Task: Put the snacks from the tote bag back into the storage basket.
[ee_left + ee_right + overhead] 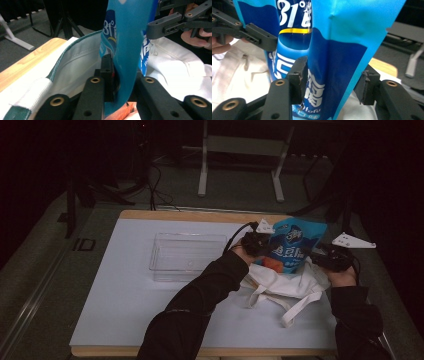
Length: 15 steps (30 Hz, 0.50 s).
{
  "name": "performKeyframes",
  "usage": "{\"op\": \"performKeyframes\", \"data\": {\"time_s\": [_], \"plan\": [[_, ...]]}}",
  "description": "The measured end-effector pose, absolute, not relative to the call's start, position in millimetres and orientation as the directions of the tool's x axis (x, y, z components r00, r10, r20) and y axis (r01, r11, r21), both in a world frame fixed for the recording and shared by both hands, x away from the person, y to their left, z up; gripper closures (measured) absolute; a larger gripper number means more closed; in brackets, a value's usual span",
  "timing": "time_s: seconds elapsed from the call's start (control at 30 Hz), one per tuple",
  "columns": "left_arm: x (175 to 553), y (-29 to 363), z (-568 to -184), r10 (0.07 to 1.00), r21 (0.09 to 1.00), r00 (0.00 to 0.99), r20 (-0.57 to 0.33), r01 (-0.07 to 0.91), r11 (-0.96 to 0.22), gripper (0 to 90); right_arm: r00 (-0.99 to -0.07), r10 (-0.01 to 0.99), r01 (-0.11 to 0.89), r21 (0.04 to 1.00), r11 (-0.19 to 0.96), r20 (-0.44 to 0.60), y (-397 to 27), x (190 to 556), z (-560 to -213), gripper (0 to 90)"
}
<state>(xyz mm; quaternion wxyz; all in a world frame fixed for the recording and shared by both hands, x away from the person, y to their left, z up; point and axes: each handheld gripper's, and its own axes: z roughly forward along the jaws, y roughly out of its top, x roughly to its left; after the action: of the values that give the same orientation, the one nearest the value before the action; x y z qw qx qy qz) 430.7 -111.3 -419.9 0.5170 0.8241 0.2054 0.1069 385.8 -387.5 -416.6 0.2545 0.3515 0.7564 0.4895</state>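
A blue snack bag (295, 242) stands upright over the mouth of a white tote bag (285, 287) at the table's right side. My left gripper (264, 245) is shut on the bag's left edge; in the left gripper view the blue film (127, 50) is pinched between the jaws of the left gripper (122, 72). My right gripper (314, 255) is at the bag's right side. In the right gripper view the right gripper (332, 75) is open, its jaws standing wide on either side of the bag (329, 50). One pad touches the bag and the other is slightly clear of it.
A clear plastic container (187, 255) lies on the white table mat (125, 305) left of the bags. Something orange-red (272, 264) shows in the tote's opening under the blue bag. The tote's straps (300, 307) trail toward the front edge.
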Motion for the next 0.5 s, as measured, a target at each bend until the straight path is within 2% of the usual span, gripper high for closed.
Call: {"op": "performKeyframes", "data": {"time_s": [0.13, 0.2, 0.23, 0.3, 0.5], "plan": [[431.9, -110.6, -420.1, 0.448, 0.895, 0.893, -0.041, 0.233, -0.381, 84.5, -0.646, 0.764, 0.308, 0.912, 0.271, -0.009, -387.3, 389.2, -419.0, 53.7], [431.8, -111.5, -420.3, 0.453, 0.894, 0.891, -0.043, 0.236, -0.381, 86.0, -0.653, 0.758, 0.315, 0.909, 0.273, -0.001, -385.5, 389.6, -420.7, 63.6], [431.8, -111.5, -420.3, 0.453, 0.894, 0.891, -0.043, 0.236, -0.381, 86.5, -0.653, 0.758, 0.315, 0.909, 0.273, -0.001, -385.5, 389.6, -420.7, 63.6], [430.0, -113.4, -420.5, 0.457, 0.894, 0.889, -0.032, 0.230, -0.385, 87.4, -0.663, 0.749, 0.322, 0.897, 0.302, -0.015, -379.2, 390.0, -423.9, 73.5], [427.9, -115.1, -421.3, 0.481, 0.896, 0.876, -0.019, 0.228, -0.381, 89.5, -0.661, 0.750, 0.326, 0.894, 0.308, -0.018, -374.8, 389.7, -422.9, 80.5]]}}
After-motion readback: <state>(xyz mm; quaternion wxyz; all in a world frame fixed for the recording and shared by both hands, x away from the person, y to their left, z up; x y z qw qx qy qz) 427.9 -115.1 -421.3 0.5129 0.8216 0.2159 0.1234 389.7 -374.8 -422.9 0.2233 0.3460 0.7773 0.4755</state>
